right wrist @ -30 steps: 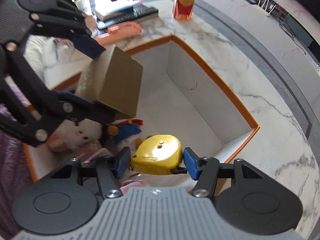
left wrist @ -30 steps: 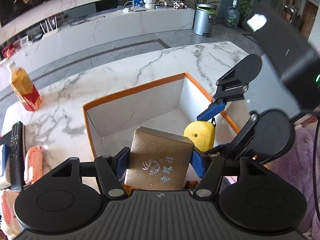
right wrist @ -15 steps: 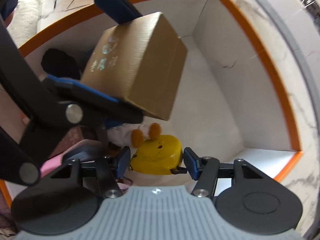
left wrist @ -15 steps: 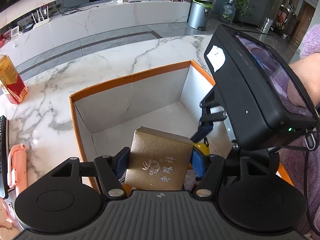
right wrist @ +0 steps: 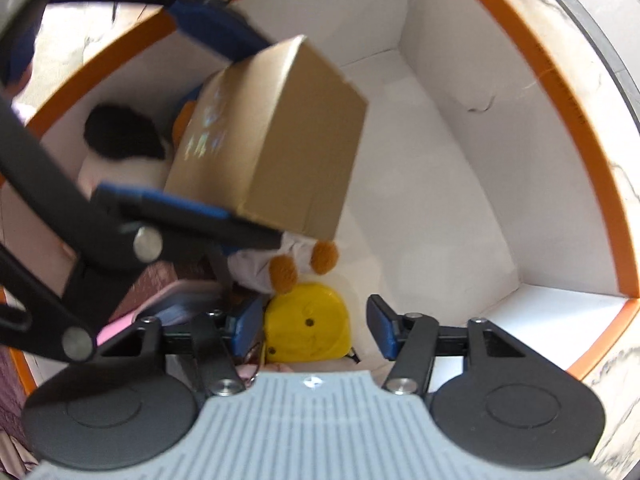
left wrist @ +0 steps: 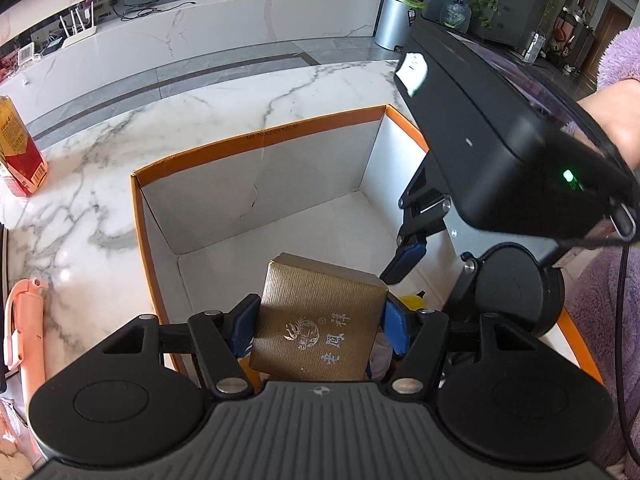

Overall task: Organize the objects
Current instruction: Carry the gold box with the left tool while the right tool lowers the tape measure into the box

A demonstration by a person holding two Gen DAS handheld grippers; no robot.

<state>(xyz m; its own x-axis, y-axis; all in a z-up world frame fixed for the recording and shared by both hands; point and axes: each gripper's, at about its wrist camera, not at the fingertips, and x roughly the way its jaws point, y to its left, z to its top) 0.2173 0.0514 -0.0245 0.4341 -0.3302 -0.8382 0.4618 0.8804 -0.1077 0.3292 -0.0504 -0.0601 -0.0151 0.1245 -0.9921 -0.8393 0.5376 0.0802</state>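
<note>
My left gripper is shut on a gold box with silver characters, held above the near end of the orange-rimmed white box. The gold box also shows in the right wrist view. My right gripper is open inside the white box; its jaws stand apart around a yellow tape measure, with a gap on the right side. The tape measure lies on the box floor beside a plush toy. A sliver of it shows in the left wrist view.
A red and yellow drink carton stands on the marble table at the far left. A pink handle-shaped object lies left of the white box. A pink item lies in the box near the plush toy.
My right gripper has gone lower into the white box and opened, letting go of the yellow tape measure. My left gripper still holds the gold box and has moved slightly over the box.
</note>
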